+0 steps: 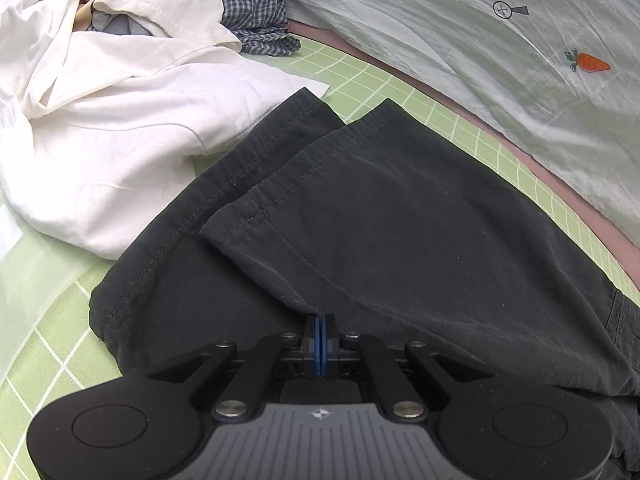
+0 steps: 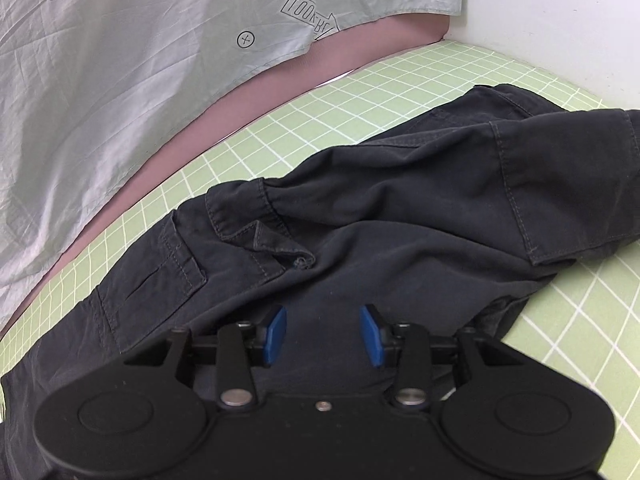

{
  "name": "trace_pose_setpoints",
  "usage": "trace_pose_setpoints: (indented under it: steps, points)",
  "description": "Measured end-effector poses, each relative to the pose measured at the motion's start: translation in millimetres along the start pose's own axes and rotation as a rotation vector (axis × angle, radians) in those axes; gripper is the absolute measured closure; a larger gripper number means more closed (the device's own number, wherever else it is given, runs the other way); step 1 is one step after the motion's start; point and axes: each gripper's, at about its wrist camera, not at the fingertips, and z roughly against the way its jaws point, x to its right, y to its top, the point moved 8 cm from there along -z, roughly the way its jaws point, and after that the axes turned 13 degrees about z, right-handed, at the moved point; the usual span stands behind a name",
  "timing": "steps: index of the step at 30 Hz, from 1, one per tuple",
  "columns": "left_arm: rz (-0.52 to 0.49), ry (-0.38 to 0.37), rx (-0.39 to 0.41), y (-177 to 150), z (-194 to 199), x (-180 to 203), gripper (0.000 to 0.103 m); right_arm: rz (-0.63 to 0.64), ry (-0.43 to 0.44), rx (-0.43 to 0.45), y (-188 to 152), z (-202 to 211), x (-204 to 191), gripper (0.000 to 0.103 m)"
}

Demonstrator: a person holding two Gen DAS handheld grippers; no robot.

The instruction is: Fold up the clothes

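From the left wrist camera, the left gripper (image 1: 320, 322) has its two blue pads pressed flat together, with no gap between them. Its tips sit right at a fold of the dark trousers (image 1: 380, 220), but whether any cloth is pinched between the pads cannot be told. The trousers lie on the green grid mat (image 1: 52, 320), their two hemmed leg ends stretching away from the gripper, one leg lying partly over the other. Left of the trousers, touching the far leg, sits a crumpled white garment (image 1: 120, 120). Beyond that heap, farther from the trousers, is a bunched checked shirt (image 1: 260, 24). Right of the trousers, past the mat's edge and a strip of pink surface (image 1: 532, 156), spreads a pale sheet (image 1: 460, 60) with a small carrot print (image 1: 590, 62).

From the right wrist camera, the right gripper (image 2: 323, 334) stands wide open, its blue pads (image 2: 276, 332) well apart and holding nothing. It hovers low over the trousers (image 2: 400, 208), with dark cloth showing between and below the pads; whether the pads touch the cloth cannot be told. Here the trousers show their upper part, rumpled, with a buttoned pocket flap and stitched seams. They lie on the grid mat (image 2: 360, 96), which shows beyond them and to their right. Beyond the trousers, past the pink strip (image 2: 248, 92), lies the pale sheet (image 2: 140, 80) with printed marks.
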Motion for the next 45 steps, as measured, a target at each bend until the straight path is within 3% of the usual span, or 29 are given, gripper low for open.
trace_pose_setpoints:
  steps: [10, 17, 21, 27, 34, 38, 45]
  points:
    - [0.079, -0.062, -0.021, 5.1, 3.9, -12.3, 0.096, 0.013, 0.016, -0.019, -28.5, 24.3, -2.4, 0.059]
    - [0.116, -0.065, -0.027, 9.5, 0.6, -26.9, 0.088, 0.063, -0.009, -0.069, -50.3, 30.0, -3.9, 0.058]
    - [0.095, -0.070, -0.021, 8.9, -1.0, -30.4, 0.087, 0.087, -0.053, -0.104, -59.9, 21.7, 2.0, 0.058]
    - [0.062, -0.071, -0.025, 9.3, -1.6, -29.6, 0.087, 0.078, -0.128, -0.071, -46.8, 7.8, 20.7, 0.055]
    - [0.056, -0.089, -0.027, 10.5, -2.9, -32.5, 0.087, -0.024, -0.200, -0.073, -27.2, -15.0, 57.8, 0.048]
    - [0.078, -0.082, -0.022, 14.1, -4.5, -36.7, 0.093, 0.052, -0.283, -0.108, -23.1, -17.1, 70.2, 0.047]
    - [0.075, -0.080, -0.022, 17.6, -6.1, -39.5, 0.096, 0.162, -0.376, -0.138, -31.5, 6.7, 111.2, 0.050]
